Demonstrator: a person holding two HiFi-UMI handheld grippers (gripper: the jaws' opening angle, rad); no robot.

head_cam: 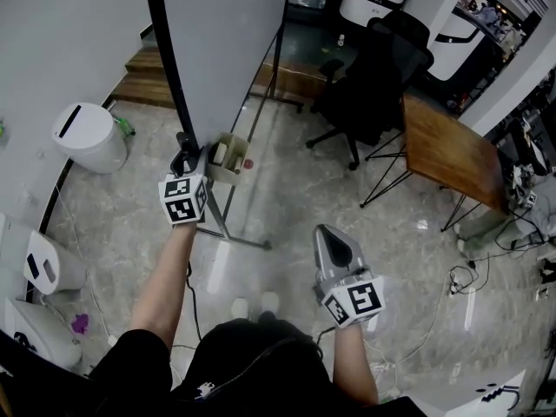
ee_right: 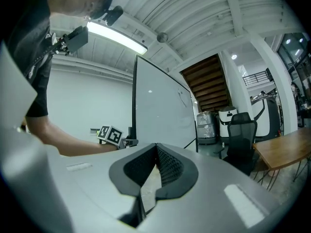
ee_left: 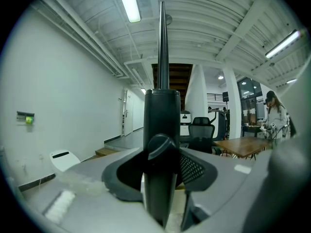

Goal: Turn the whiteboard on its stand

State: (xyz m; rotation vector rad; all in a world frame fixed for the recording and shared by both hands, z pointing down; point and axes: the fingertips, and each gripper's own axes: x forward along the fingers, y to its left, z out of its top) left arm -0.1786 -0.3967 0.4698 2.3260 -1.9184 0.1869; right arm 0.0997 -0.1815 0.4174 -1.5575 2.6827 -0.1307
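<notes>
The whiteboard (head_cam: 226, 42) stands upright at the top of the head view, its black edge frame (head_cam: 169, 59) running down to my left gripper (head_cam: 185, 159). In the left gripper view the black frame post (ee_left: 162, 110) and a round knob (ee_left: 160, 147) sit between the jaws, which are shut on the frame. My right gripper (head_cam: 337, 248) hangs lower right over the floor, shut and empty, apart from the board. From the right gripper (ee_right: 156, 149) I see the whiteboard (ee_right: 160, 110) edge-on ahead, with the left gripper's marker cube (ee_right: 111, 134) at its frame.
A small tray (head_cam: 228, 159) with markers hangs on the stand, whose foot (head_cam: 234, 233) lies on the marble floor. A white bin (head_cam: 87, 137) stands to the left. A black office chair (head_cam: 373, 76) and a wooden table (head_cam: 447, 150) are to the right, with cables (head_cam: 460, 276) below them.
</notes>
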